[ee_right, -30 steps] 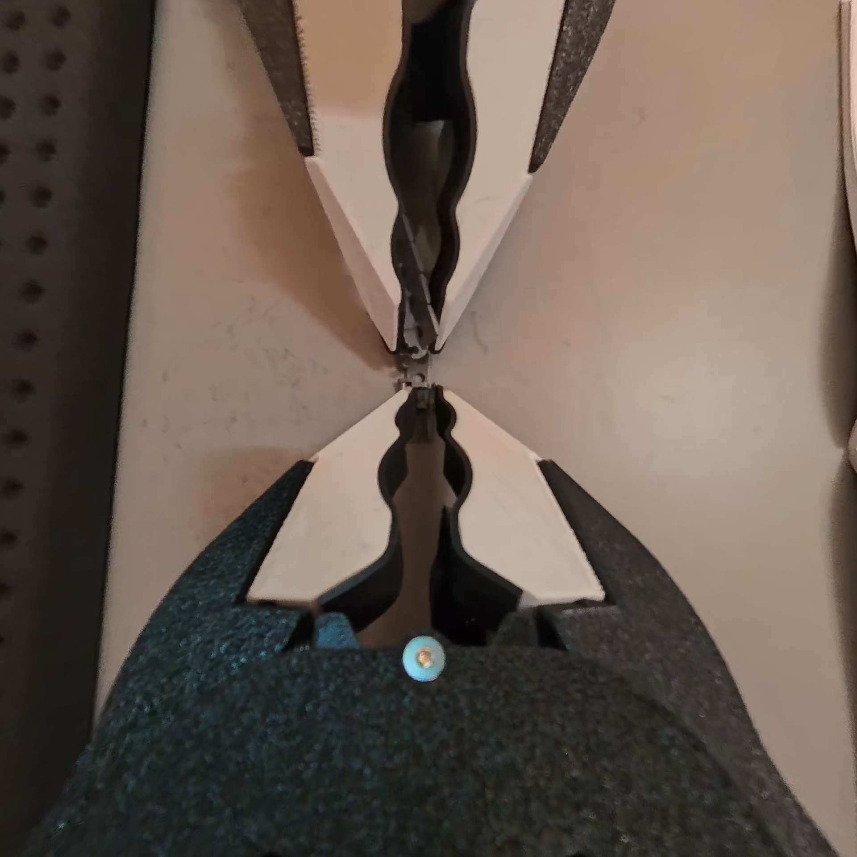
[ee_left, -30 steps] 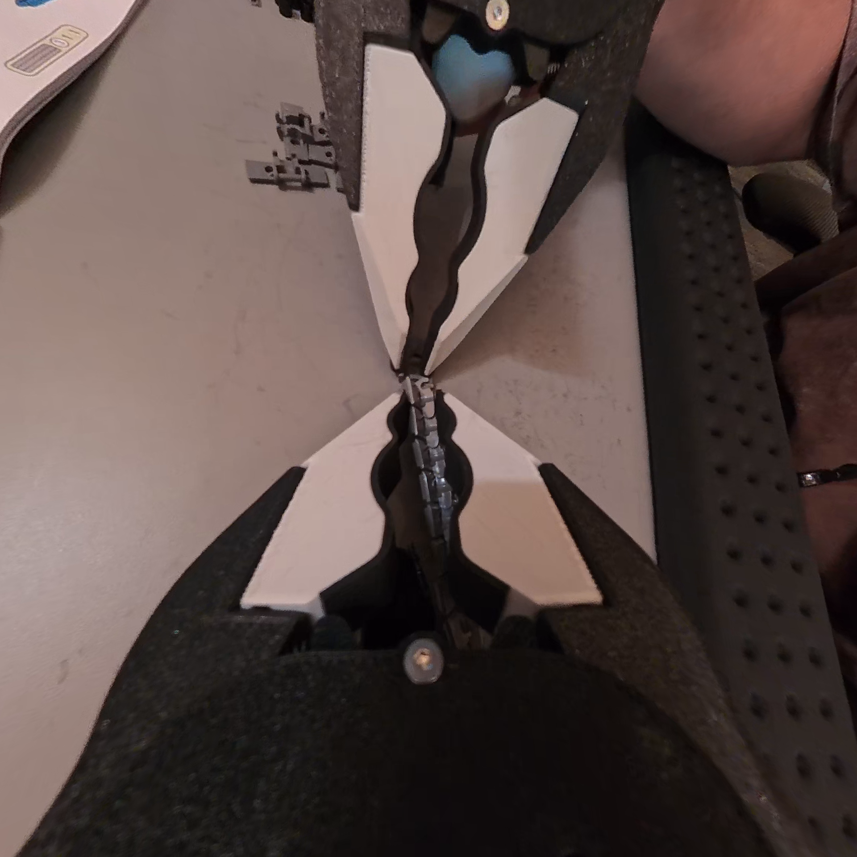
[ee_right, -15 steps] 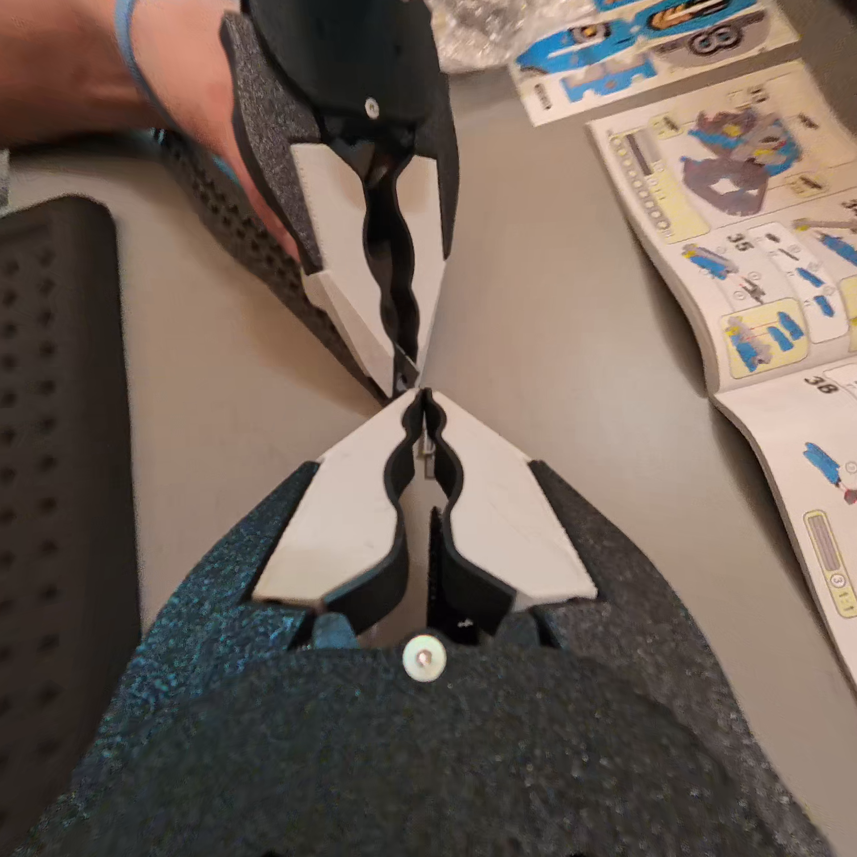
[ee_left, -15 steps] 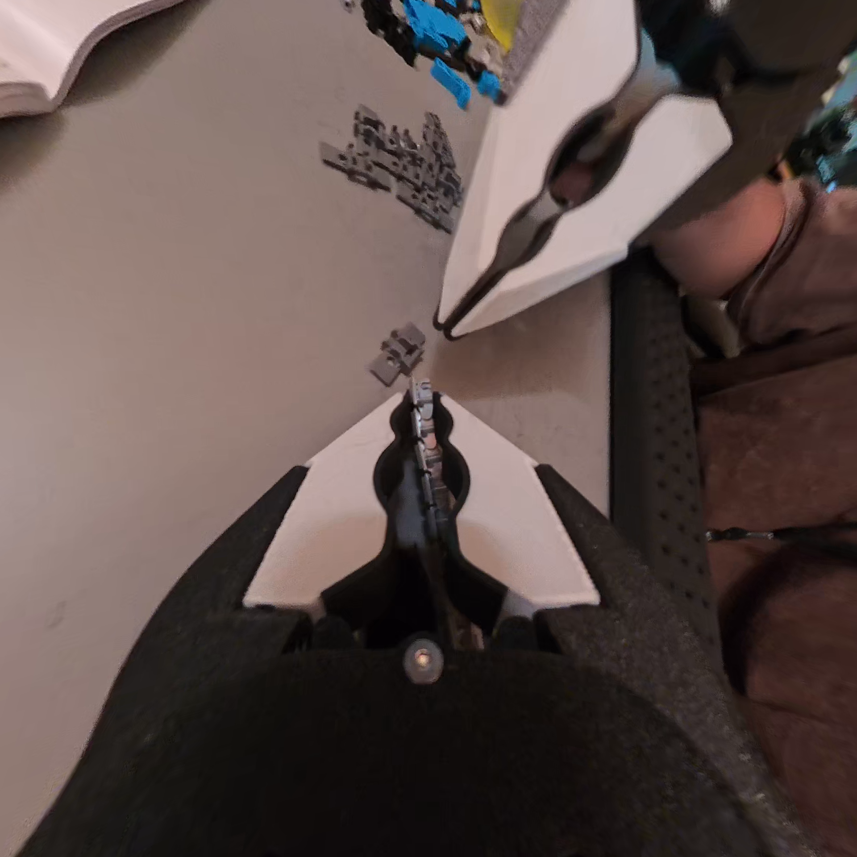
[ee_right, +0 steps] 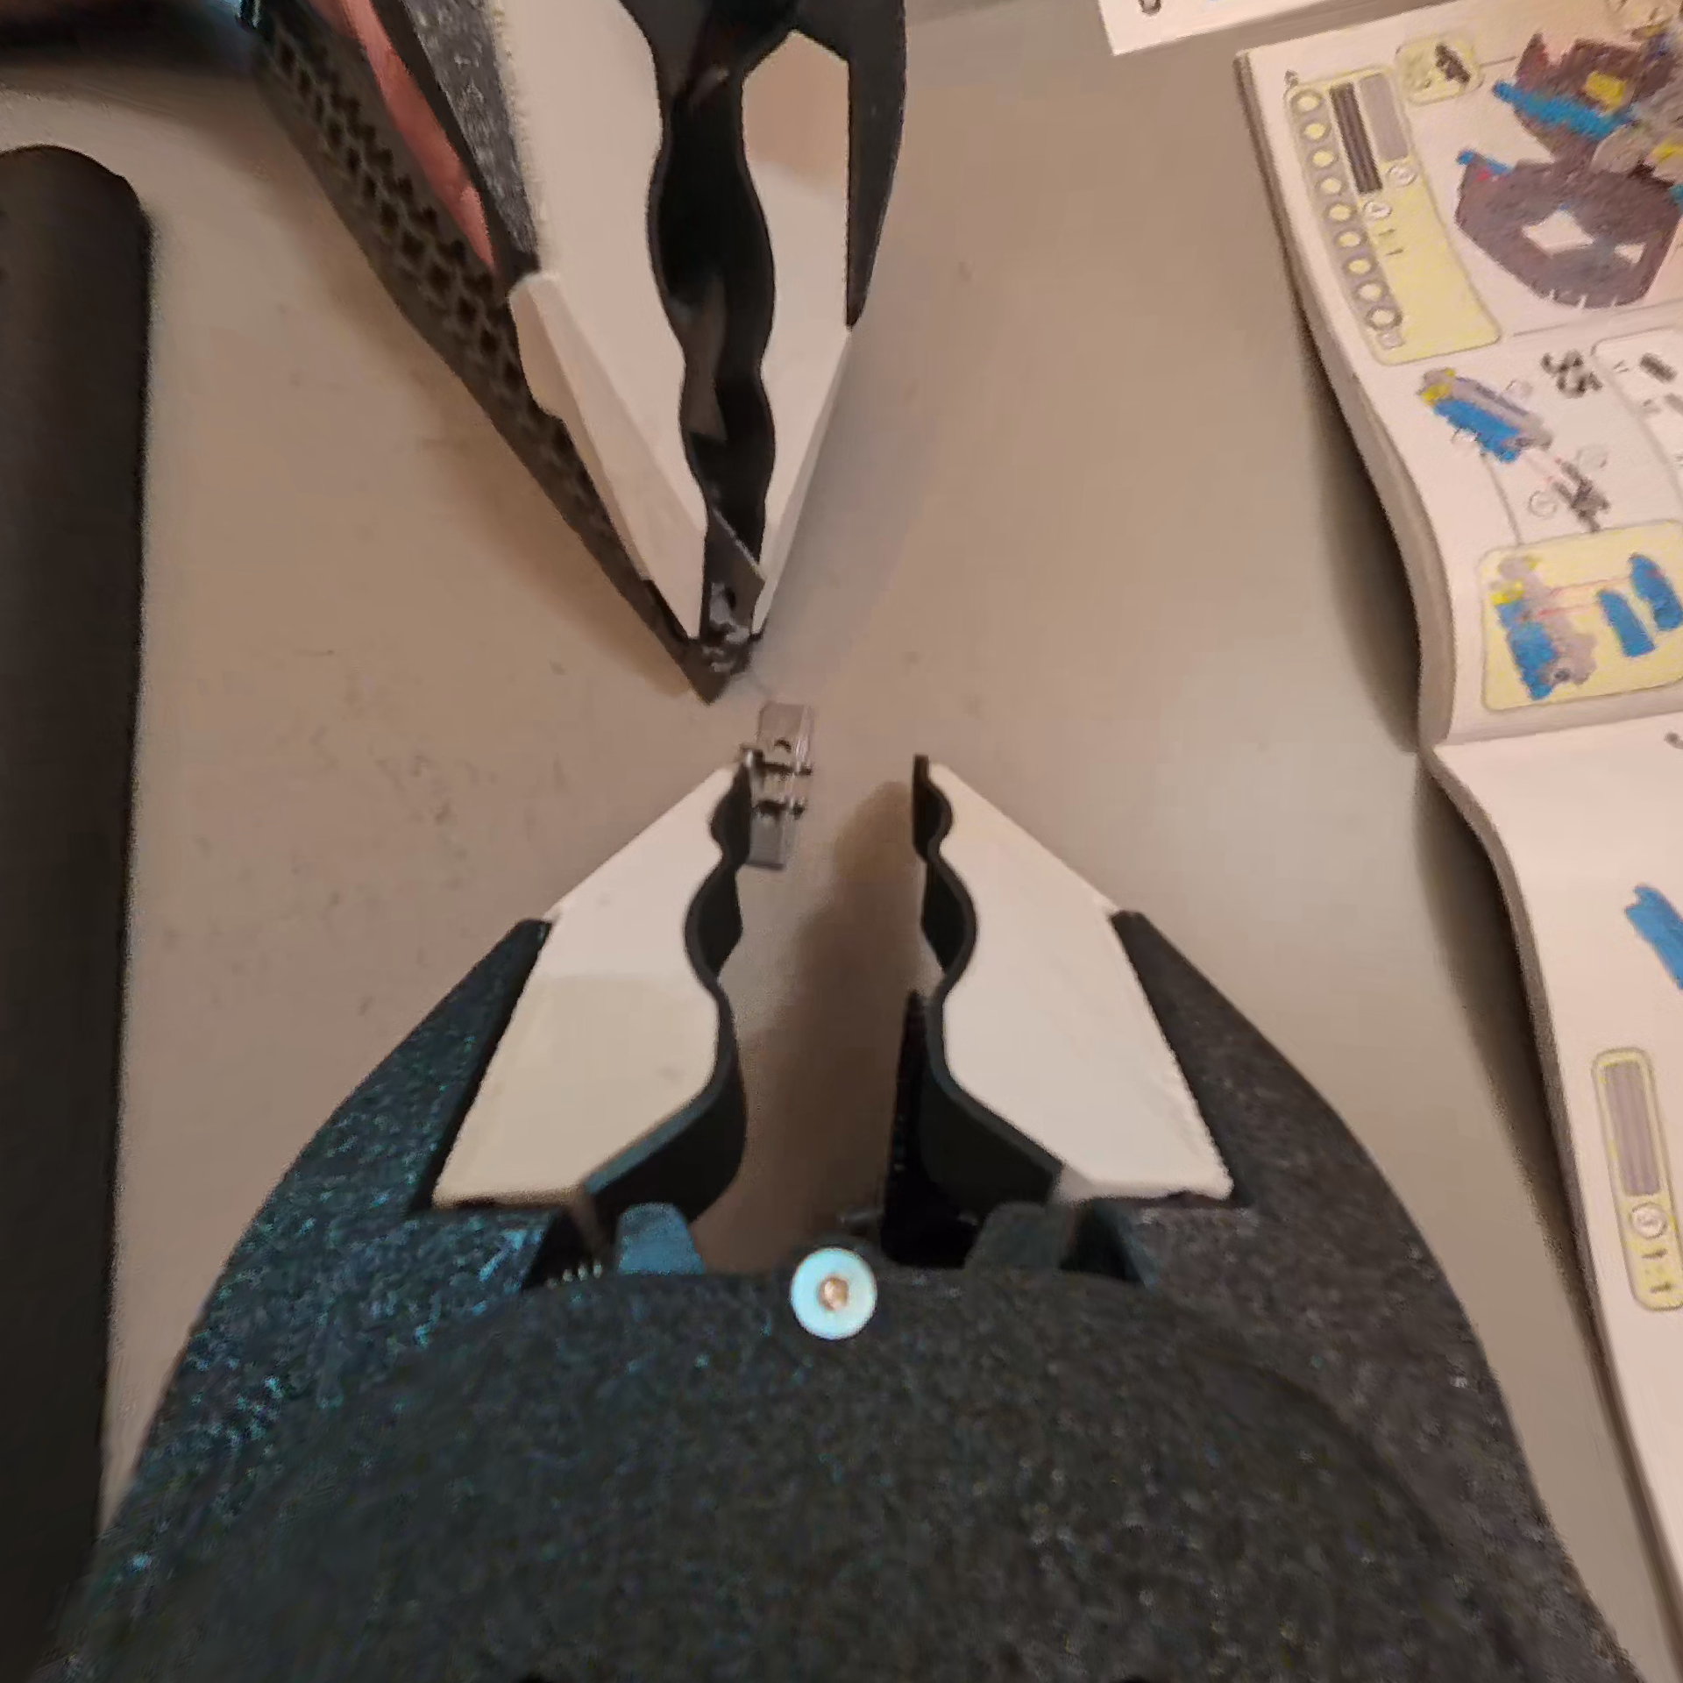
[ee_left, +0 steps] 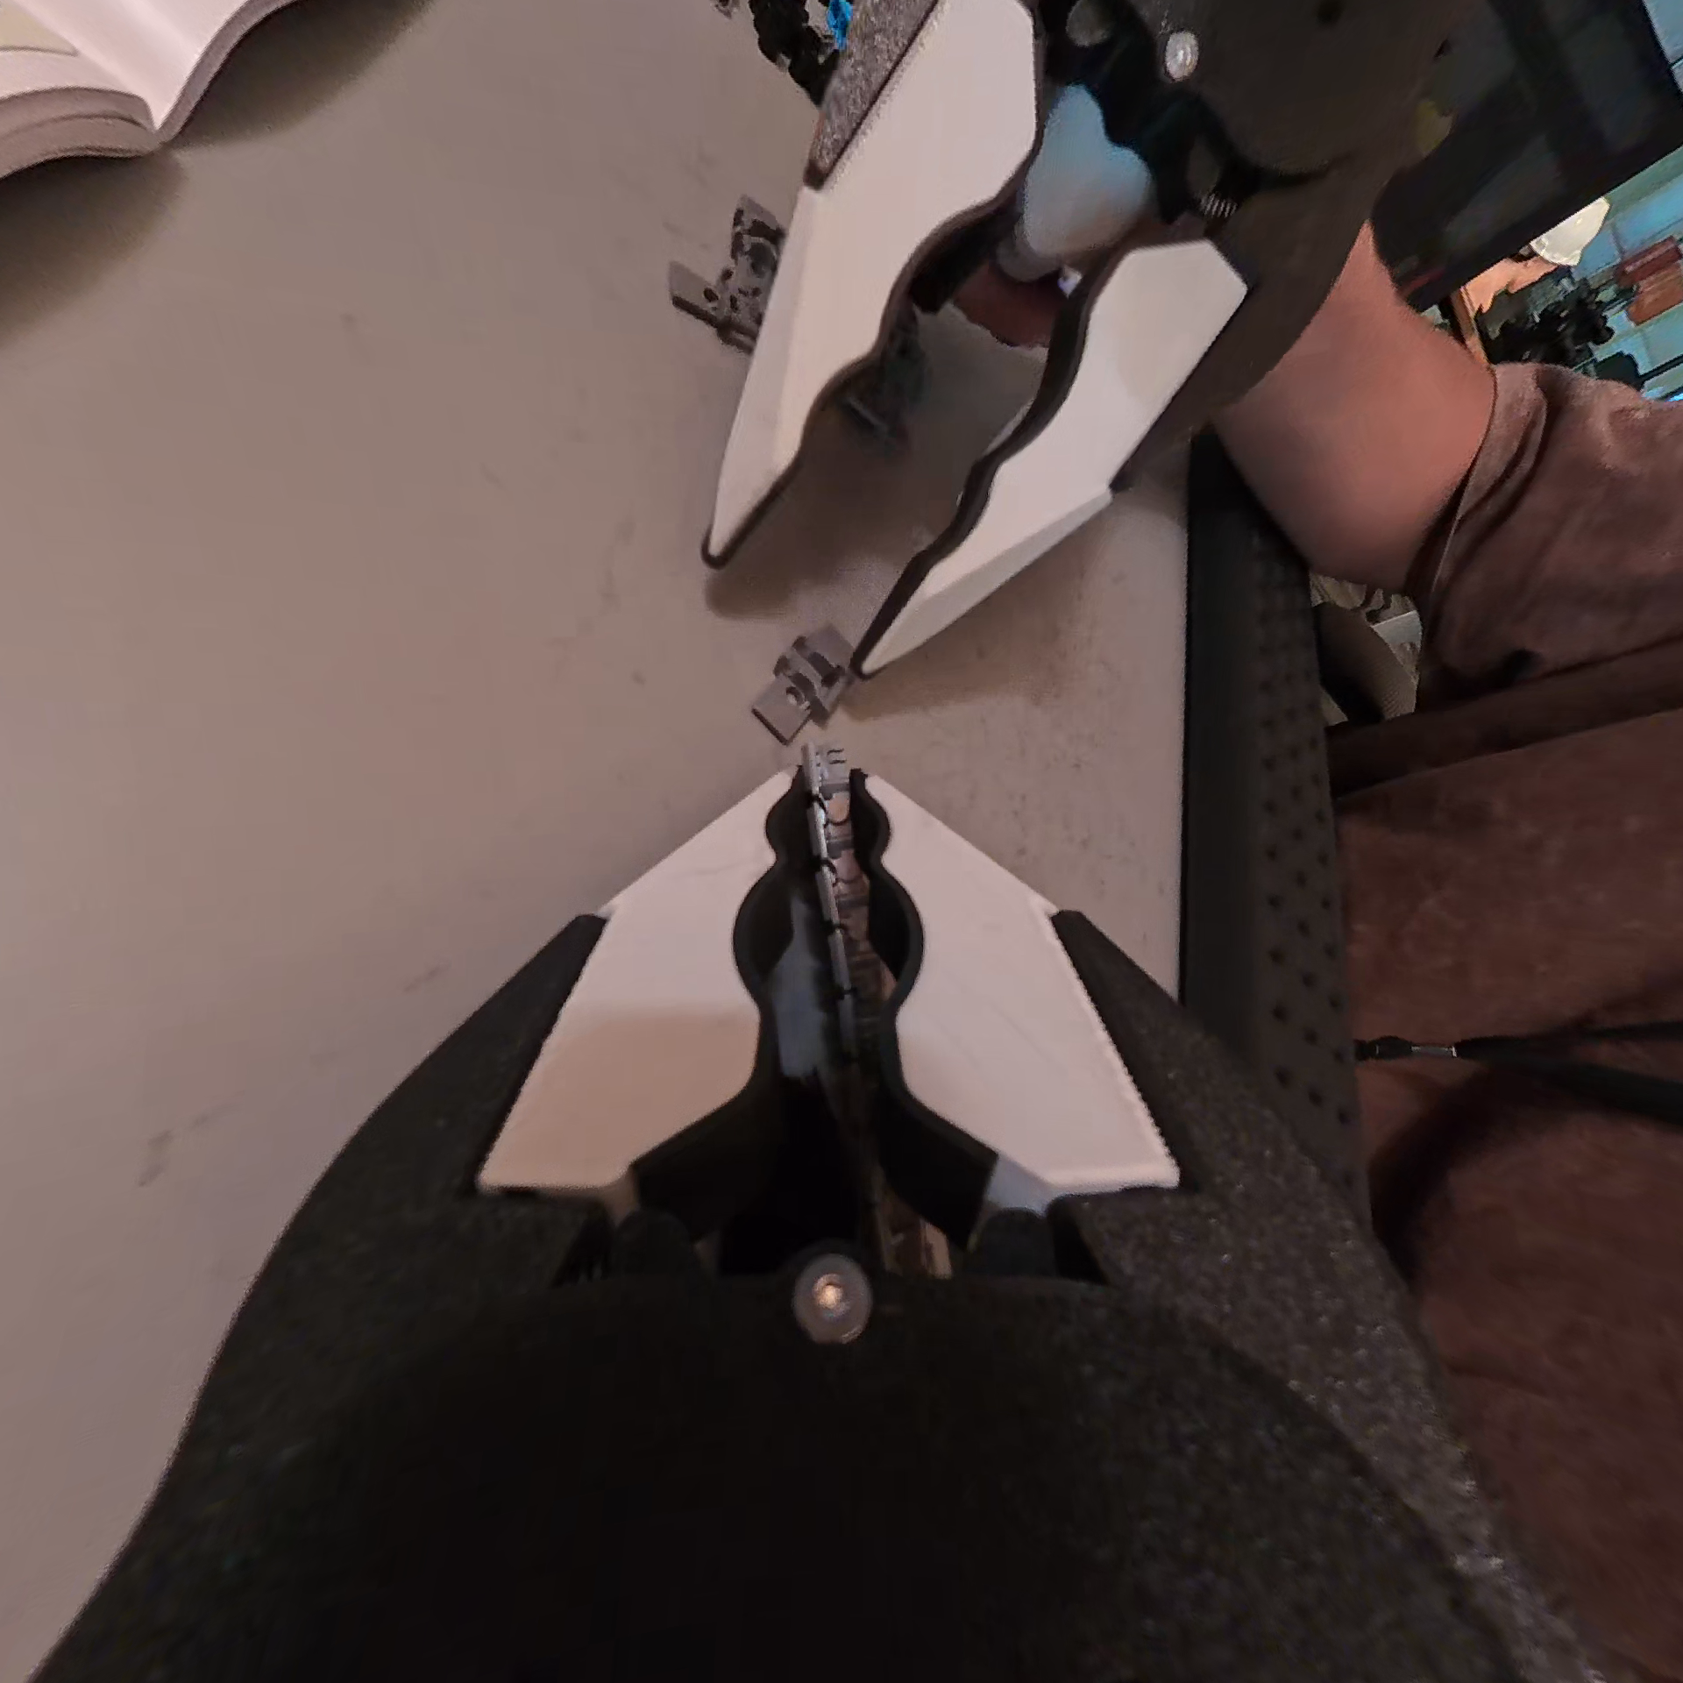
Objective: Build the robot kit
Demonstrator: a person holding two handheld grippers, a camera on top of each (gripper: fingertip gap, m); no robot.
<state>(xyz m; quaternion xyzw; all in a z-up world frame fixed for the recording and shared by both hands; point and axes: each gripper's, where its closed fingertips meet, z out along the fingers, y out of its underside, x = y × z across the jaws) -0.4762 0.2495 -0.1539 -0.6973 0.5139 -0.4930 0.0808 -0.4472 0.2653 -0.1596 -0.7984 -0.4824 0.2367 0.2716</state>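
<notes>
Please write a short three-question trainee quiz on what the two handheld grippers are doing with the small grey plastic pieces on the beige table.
1. True or false: the right gripper is open.
2. What is the left gripper clamped on?
3. Where does the loose small grey plastic link lie? A) on the open instruction booklet B) on the beige table by the right gripper's fingertips C) on the black perforated pad

Key: 1. True. 2. A chain of grey plastic links. 3. B.

An open instruction booklet (ee_right: 1548, 510) was laid on the beige desk (ee_right: 1138, 546) at the right. A black perforated pad (ee_left: 1261, 820) was set along the desk's edge, and loose grey pieces (ee_left: 733, 273) were scattered farther off.
</notes>
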